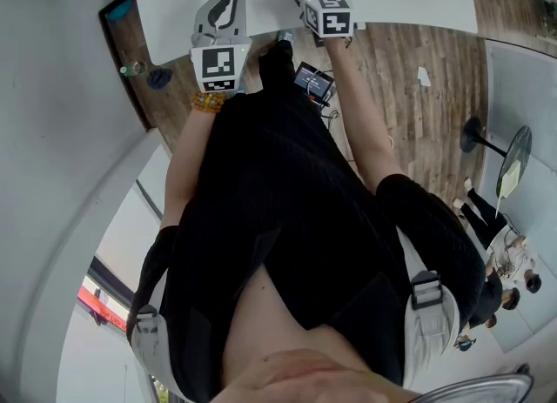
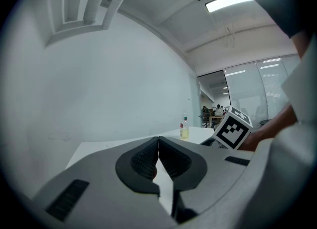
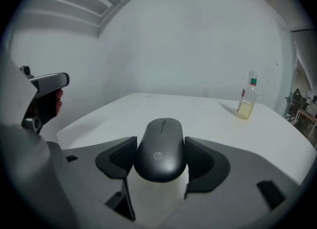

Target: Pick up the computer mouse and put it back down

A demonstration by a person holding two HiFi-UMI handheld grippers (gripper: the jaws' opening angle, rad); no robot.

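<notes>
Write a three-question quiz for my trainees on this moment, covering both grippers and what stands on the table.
1. True or false: the left gripper has its jaws together with nothing between them.
2. What sits between the jaws of the right gripper? A) a pen B) the mouse C) a cup
3. Fill in: the bottle stands upright on the white ____.

Key: 1 true; 2 B; 3 table.
</notes>
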